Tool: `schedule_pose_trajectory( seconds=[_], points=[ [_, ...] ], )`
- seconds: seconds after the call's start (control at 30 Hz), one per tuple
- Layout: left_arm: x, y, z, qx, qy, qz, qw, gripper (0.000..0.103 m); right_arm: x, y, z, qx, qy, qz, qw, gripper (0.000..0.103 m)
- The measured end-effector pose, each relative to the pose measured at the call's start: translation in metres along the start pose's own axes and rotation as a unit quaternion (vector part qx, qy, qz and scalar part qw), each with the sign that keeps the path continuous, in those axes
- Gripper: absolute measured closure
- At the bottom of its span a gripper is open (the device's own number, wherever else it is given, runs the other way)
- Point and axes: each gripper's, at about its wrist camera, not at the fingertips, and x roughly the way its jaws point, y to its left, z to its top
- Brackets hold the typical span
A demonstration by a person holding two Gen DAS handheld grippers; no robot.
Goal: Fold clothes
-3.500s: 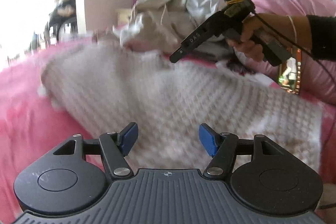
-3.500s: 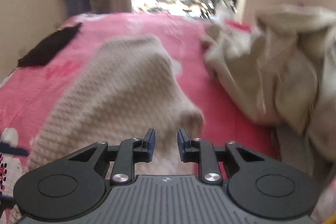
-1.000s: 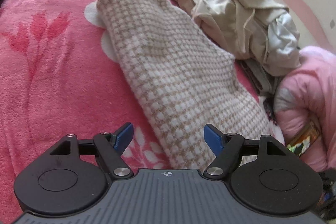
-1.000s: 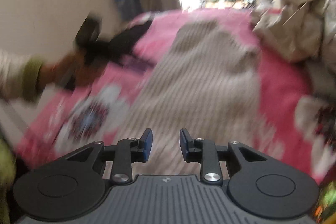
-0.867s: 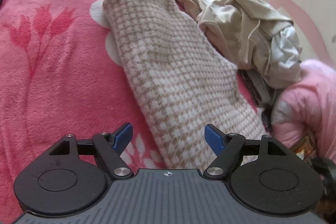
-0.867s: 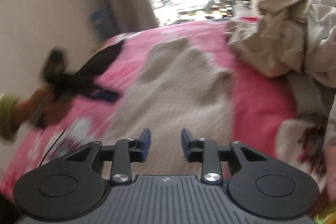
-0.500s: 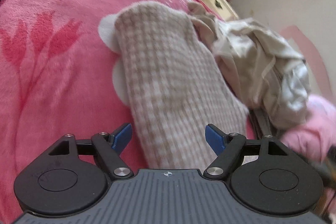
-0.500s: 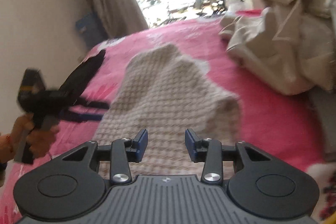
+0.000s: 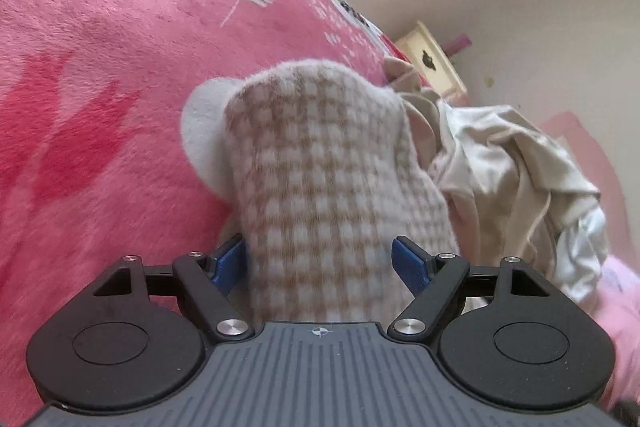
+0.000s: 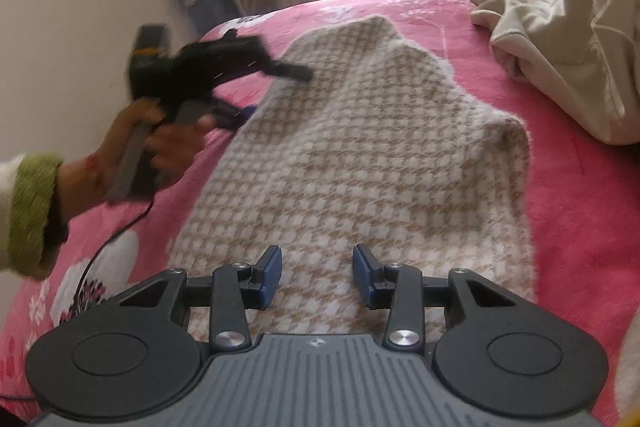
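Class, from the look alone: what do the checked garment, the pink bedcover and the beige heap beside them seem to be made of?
Checked garment: likely soft knit, perhaps wool or acrylic; fuzzy edges, woven-in beige and white check.
Pink bedcover: probably plush fleece; matte, visible nap, printed flowers.
Beige heap: seemingly smooth woven cloth, maybe cotton; flat creases, stitched seams.

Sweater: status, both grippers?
Left gripper open, jaws astride sweater edge. Right gripper open above sweater, jaws just widened, nothing gripped. Beige clothes pile alongside, clear.

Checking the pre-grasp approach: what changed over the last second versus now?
Left tongs closed in on the near end of the beige-and-white checked knit garment, which now lies between their wide-open jaws, ungripped. Right tongs have just been opening above the garment, nothing between them. Garment still flat on the pink floral blanket; beige clothes pile unmoved.
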Motion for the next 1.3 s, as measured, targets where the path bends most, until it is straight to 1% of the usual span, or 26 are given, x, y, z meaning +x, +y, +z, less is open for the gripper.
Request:
schedule_pose_trajectory(
  seconds=[0.07,0.2,0.3,0.33,0.37,0.4,0.43,0.5,0.57,0.63,0.67,0.77,0.83,0.87,0.9,0.93,1.0,1.03,1.1,1.13,1.17,1.23,1.3],
  points=[
    [0.007,0.0,0.007,-0.007,-0.001,-0.001,1.0,0.023,-0.002,0.002,0.0,0.0,0.0,0.011,1.0,0.062],
    [0.016,0.004,0.019,-0.036,-0.001,-0.003,0.9994,0.022,-0.009,0.01,0.001,-0.002,0.0,0.026,1.0,0.064],
    [0.018,0.002,0.017,-0.036,-0.015,0.006,0.9992,0.026,-0.011,0.017,0.001,0.0,0.007,0.025,1.0,0.069],
    [0.018,0.0,0.015,-0.032,-0.021,0.011,0.9992,0.027,-0.011,0.019,0.001,0.002,0.01,0.022,1.0,0.073],
    [0.017,-0.002,0.013,-0.028,-0.028,0.017,0.9991,0.03,-0.011,0.021,0.001,0.005,0.014,0.017,1.0,0.076],
    [0.016,-0.004,0.011,-0.023,-0.034,0.022,0.9989,0.034,-0.01,0.023,0.002,0.007,0.017,0.011,1.0,0.077],
    [0.014,-0.006,0.008,-0.019,-0.04,0.026,0.9987,0.036,-0.009,0.025,0.004,0.007,0.019,0.003,1.0,0.077],
    [0.01,-0.01,0.005,-0.006,-0.051,0.032,0.9982,0.045,-0.006,0.029,0.01,0.001,0.016,-0.01,1.0,0.078],
    [0.006,-0.015,0.003,0.005,-0.06,0.032,0.9977,0.051,-0.001,0.032,0.018,0.005,0.012,-0.005,1.0,0.079],
    [0.002,-0.018,0.004,0.01,-0.067,0.029,0.9973,0.053,0.005,0.039,0.025,0.006,0.009,0.019,1.0,0.08],
    [0.0,-0.02,0.004,0.011,-0.069,0.027,0.9972,0.055,0.009,0.045,0.026,-0.006,0.009,0.026,1.0,0.081],
    [-0.007,-0.027,0.004,0.011,-0.08,0.014,0.9966,0.058,0.024,0.058,0.023,-0.039,0.012,0.03,0.999,0.082],
    [-0.015,-0.033,0.004,0.015,-0.091,0.001,0.9957,0.059,0.036,0.055,0.017,-0.043,0.021,0.025,0.999,0.083],
    [-0.021,-0.037,0.003,0.015,-0.099,-0.009,0.9949,0.059,0.042,0.05,0.013,-0.042,0.028,0.024,0.998,0.085],
    [-0.027,-0.04,0.001,0.017,-0.107,-0.02,0.994,0.06,0.045,0.044,0.009,-0.04,0.031,0.024,0.998,0.089],
    [-0.032,-0.043,0.0,0.021,-0.112,-0.028,0.9931,0.06,0.044,0.038,0.006,-0.035,0.027,0.025,0.999,0.091],
    [-0.041,-0.05,-0.002,0.03,-0.119,-0.043,0.9915,0.061,0.035,0.024,0.002,-0.018,0.018,0.028,0.999,0.092],
    [-0.045,-0.053,-0.001,0.034,-0.12,-0.05,0.991,0.061,0.029,0.016,0.0,-0.017,0.012,0.022,1.0,0.092],
    [-0.052,-0.057,0.0,0.039,-0.121,-0.062,0.99,0.061,0.017,-0.001,-0.006,-0.024,0.002,-0.007,1.0,0.094],
    [-0.056,-0.059,0.001,0.043,-0.121,-0.067,0.9894,0.061,0.011,-0.011,-0.008,-0.022,-0.003,-0.024,0.999,0.1],
    [-0.059,-0.061,0.0,0.048,-0.122,-0.071,0.9889,0.061,0.004,-0.023,-0.009,-0.009,-0.007,-0.038,0.999,0.103],
    [-0.064,-0.067,-0.001,0.059,-0.123,-0.08,0.9874,0.061,-0.008,-0.043,-0.01,0.027,-0.019,-0.068,0.997,0.103],
    [-0.069,-0.075,-0.003,0.074,-0.124,-0.089,0.9855,0.061,-0.015,-0.046,-0.008,0.047,-0.027,-0.086,0.995,0.103]
  ],
)
